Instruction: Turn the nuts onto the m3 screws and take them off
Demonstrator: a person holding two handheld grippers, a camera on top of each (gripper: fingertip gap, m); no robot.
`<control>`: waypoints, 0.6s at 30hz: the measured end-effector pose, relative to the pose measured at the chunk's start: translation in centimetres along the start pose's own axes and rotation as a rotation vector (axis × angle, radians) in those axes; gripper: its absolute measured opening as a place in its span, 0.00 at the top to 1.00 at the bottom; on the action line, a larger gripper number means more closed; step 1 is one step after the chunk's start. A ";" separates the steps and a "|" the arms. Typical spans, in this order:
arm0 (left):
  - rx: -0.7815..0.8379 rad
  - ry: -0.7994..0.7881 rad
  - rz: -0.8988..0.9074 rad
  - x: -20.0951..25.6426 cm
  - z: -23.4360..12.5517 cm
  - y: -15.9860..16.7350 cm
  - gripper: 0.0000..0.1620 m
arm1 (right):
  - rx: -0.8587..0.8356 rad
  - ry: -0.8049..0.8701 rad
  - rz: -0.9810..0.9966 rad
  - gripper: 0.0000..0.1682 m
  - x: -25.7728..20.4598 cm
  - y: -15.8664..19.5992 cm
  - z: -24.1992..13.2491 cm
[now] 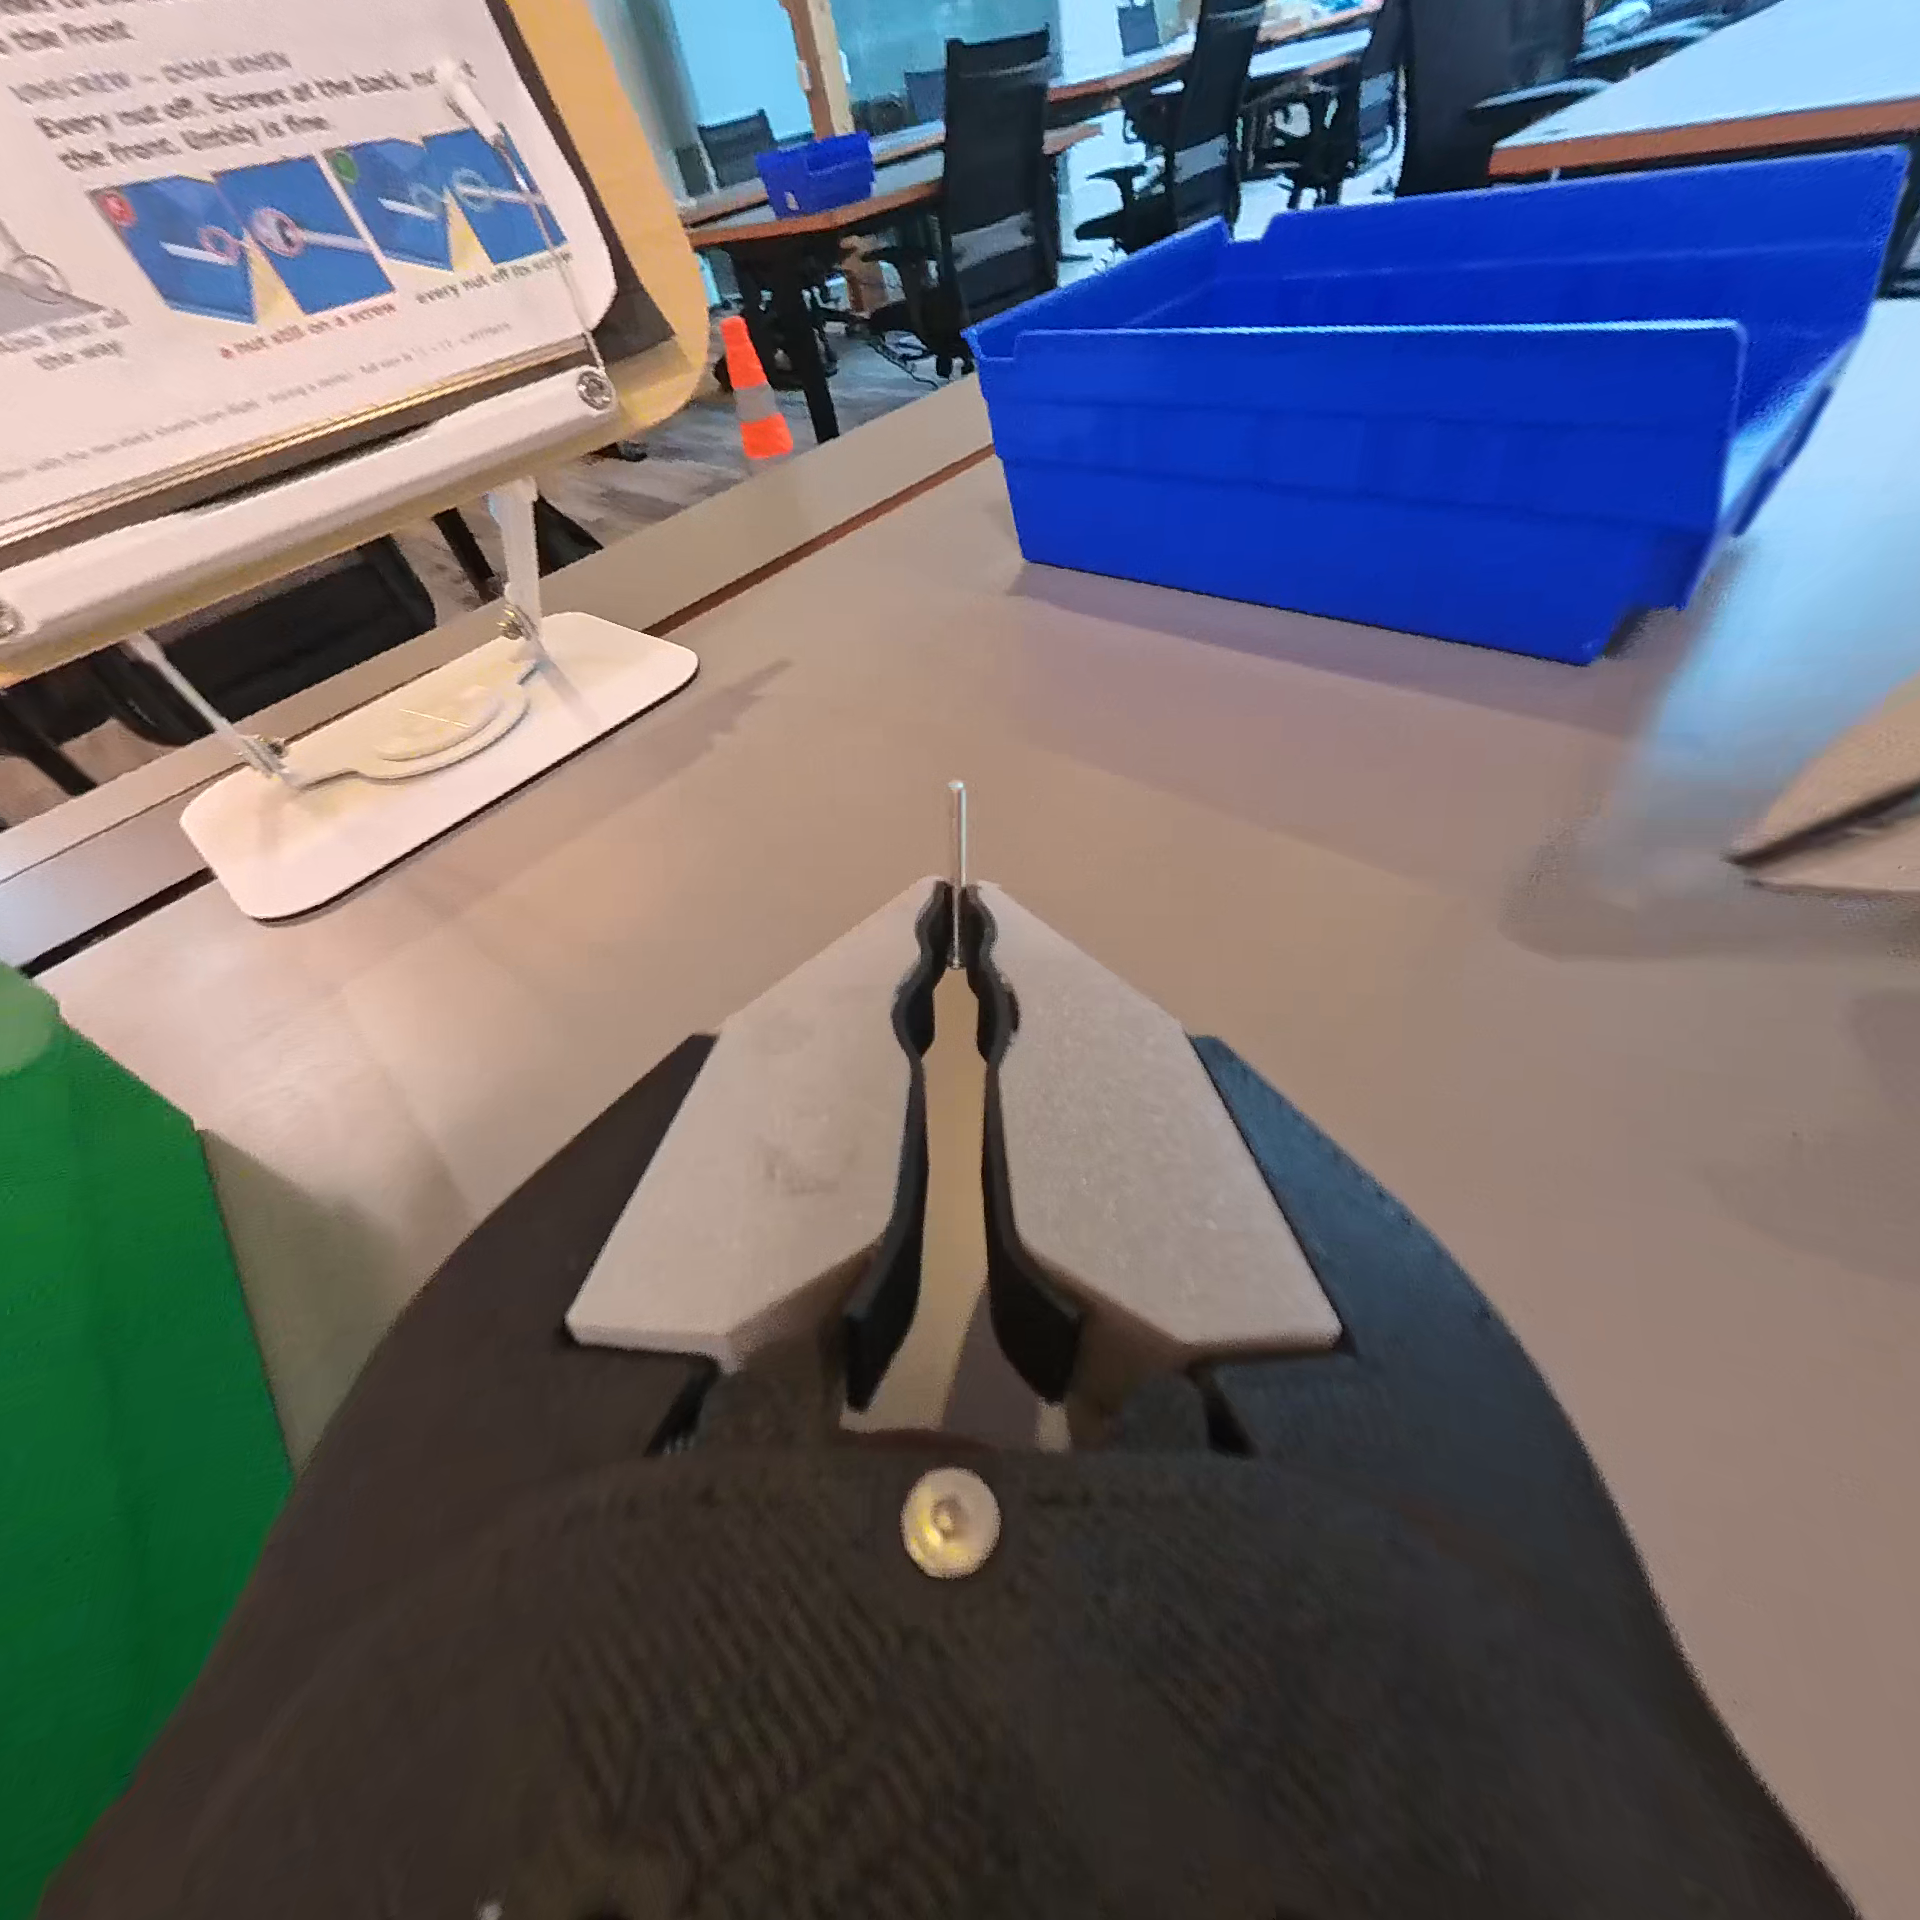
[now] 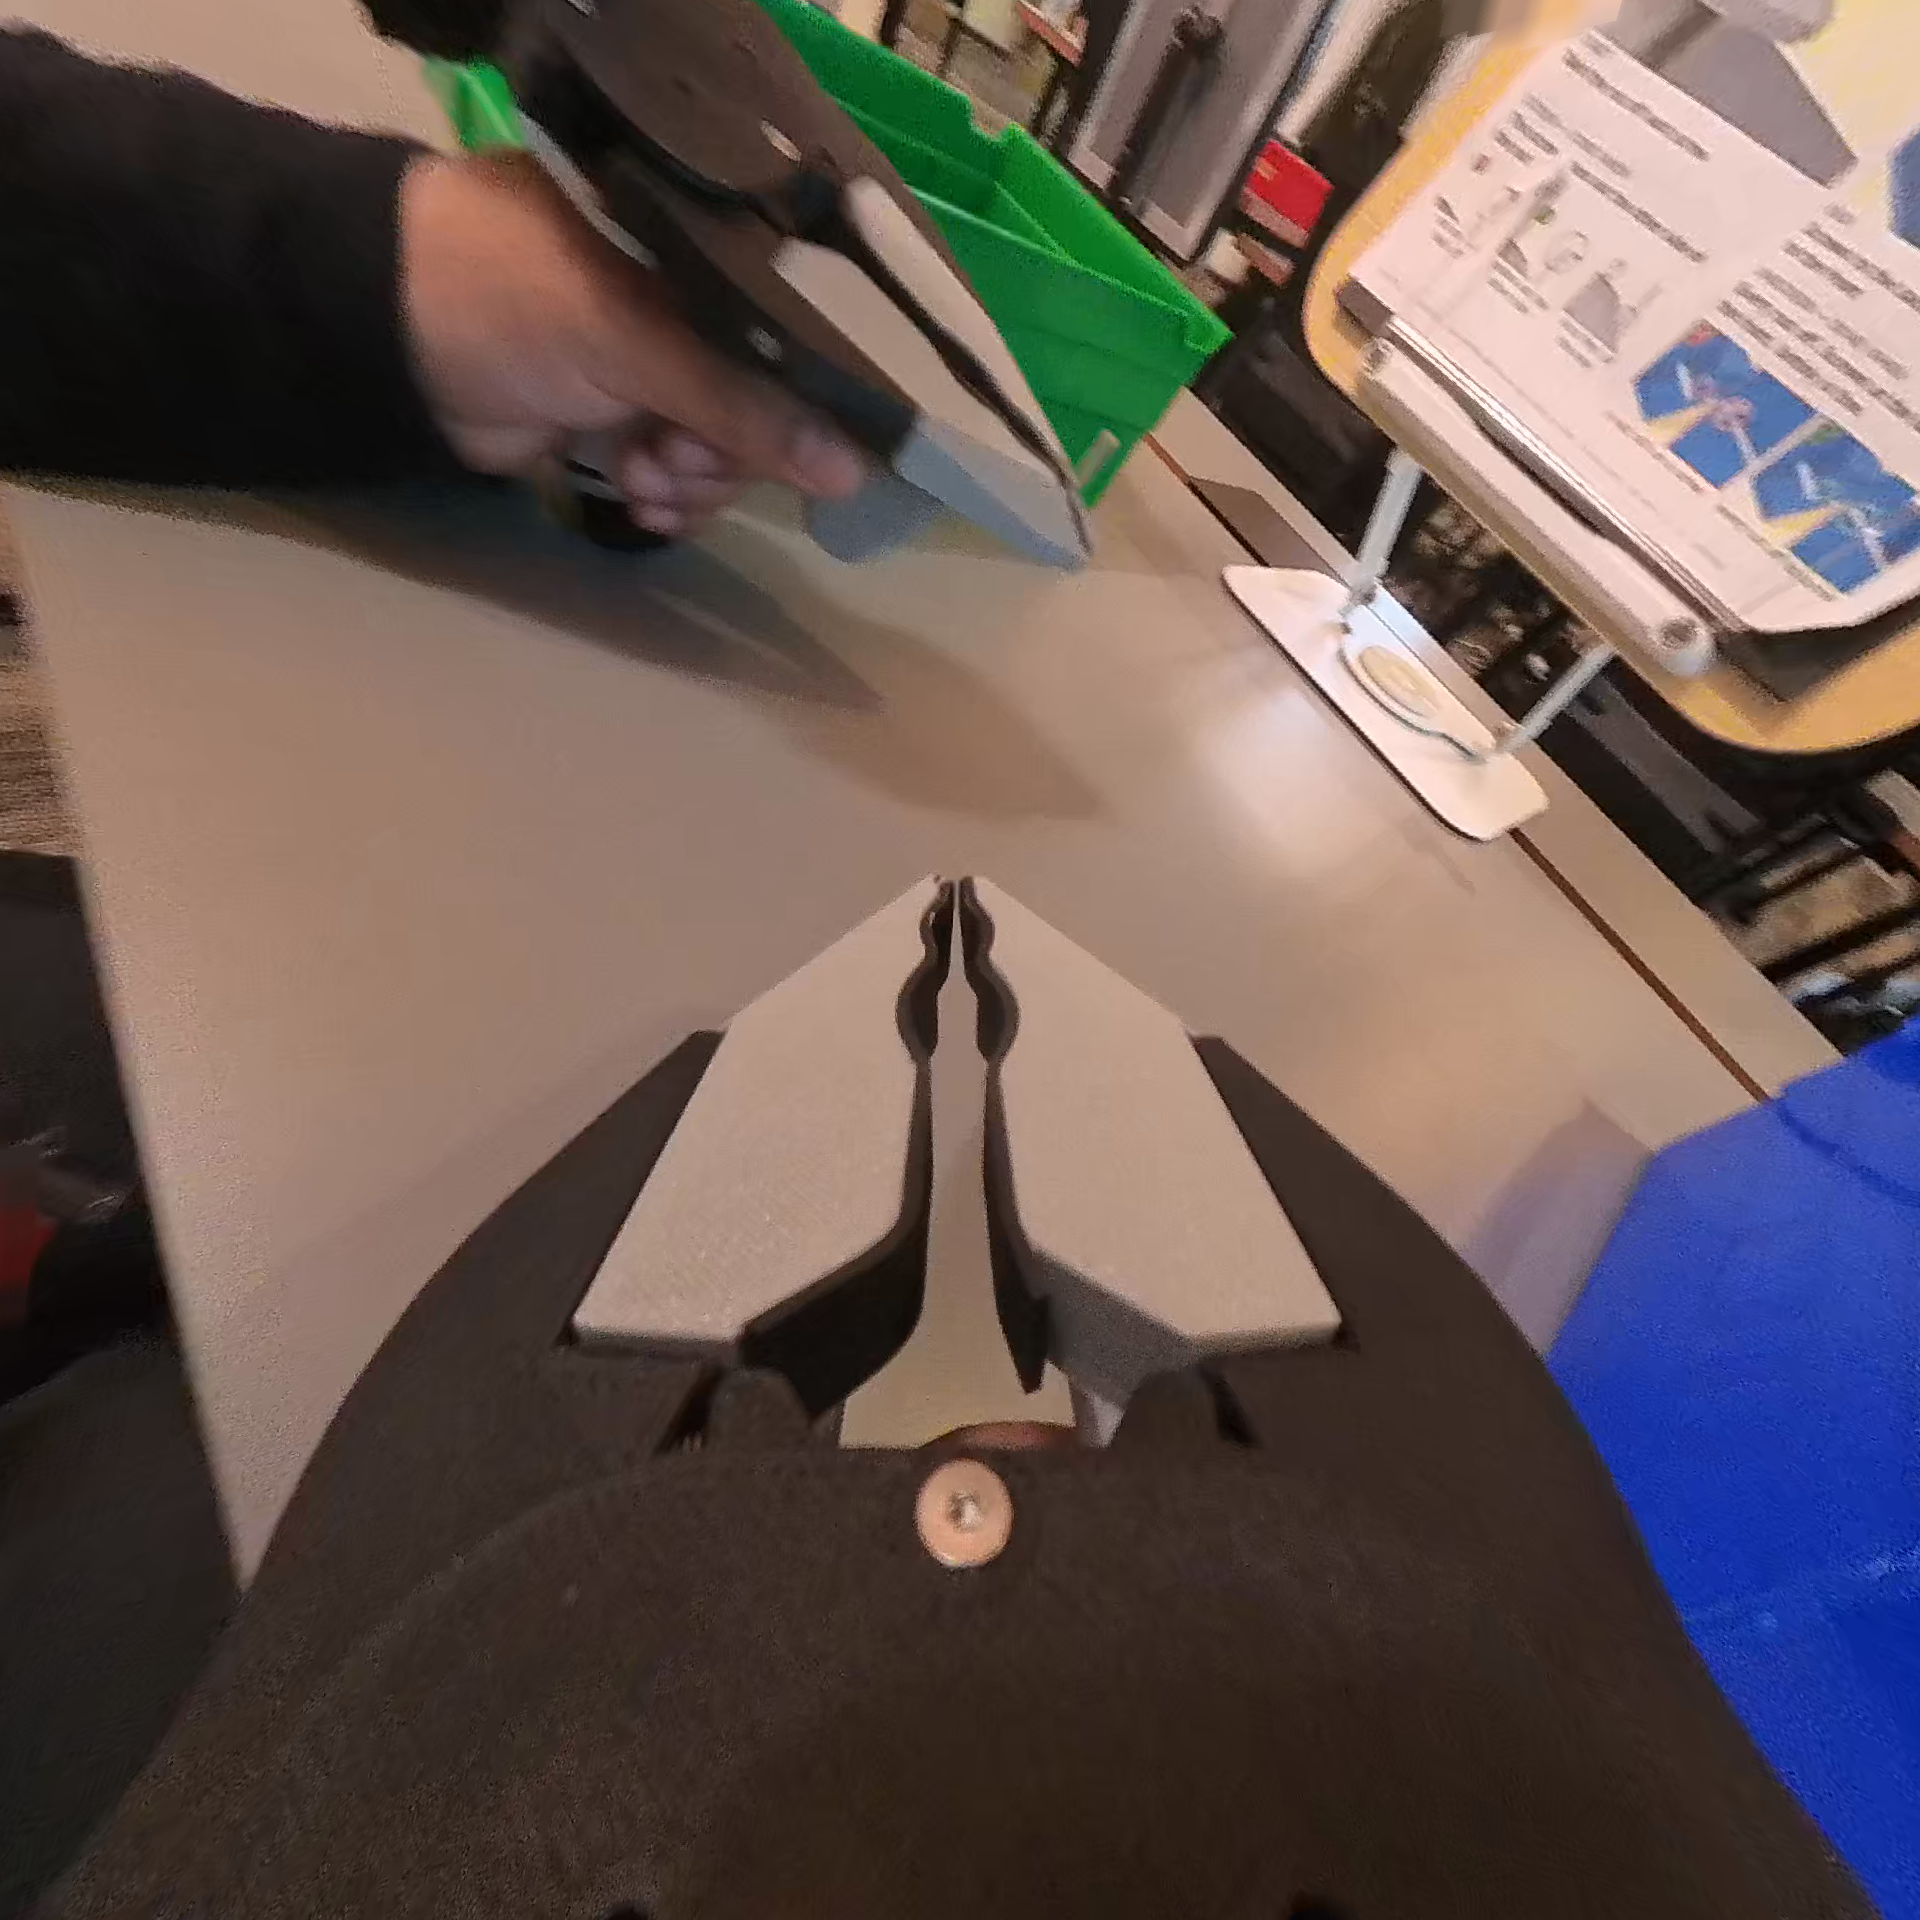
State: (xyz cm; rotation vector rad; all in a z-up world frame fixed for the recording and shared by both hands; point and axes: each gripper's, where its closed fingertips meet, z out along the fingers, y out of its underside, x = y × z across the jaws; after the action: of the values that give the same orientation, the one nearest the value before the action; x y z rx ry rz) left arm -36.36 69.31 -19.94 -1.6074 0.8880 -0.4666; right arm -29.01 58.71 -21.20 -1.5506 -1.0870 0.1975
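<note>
My left gripper (image 1: pixel 956 896) is shut on a thin silver m3 screw (image 1: pixel 957 831), which sticks out forward past the fingertips, above the grey table (image 1: pixel 1143 831). No nut shows on the visible shaft. My right gripper (image 2: pixel 954 885) is shut, with its jaws nearly touching. Whether a nut sits between the tips is too small to tell. It appears only as a blurred shape (image 1: pixel 1704 790) at the right edge of the left wrist view. In the right wrist view the left gripper (image 2: pixel 1075 530) is held by a hand (image 2: pixel 551 353) at the upper left.
A blue bin (image 1: pixel 1351 499) stands on the table at the far right; it also shows in the right wrist view (image 2: pixel 1766 1351). A green bin (image 1: pixel 94 1351) (image 2: pixel 1039 281) is on the left. A white stand (image 1: pixel 436 769) (image 2: pixel 1382 675) holds an instruction sheet. Chairs and desks lie beyond. My hands' fingertips stand some 15 cm from each other.
</note>
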 end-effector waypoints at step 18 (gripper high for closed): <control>0.249 -0.161 0.114 2.6 -8.5 -1.9 1.00 | -0.197 0.213 -0.103 0.95 3.5 3.8 1.8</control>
State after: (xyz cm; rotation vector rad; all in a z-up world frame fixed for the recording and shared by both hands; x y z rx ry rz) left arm -40.30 61.85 -16.54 -1.3397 0.7637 -0.3474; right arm -26.24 62.86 -23.45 -1.6431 -1.0374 -0.1461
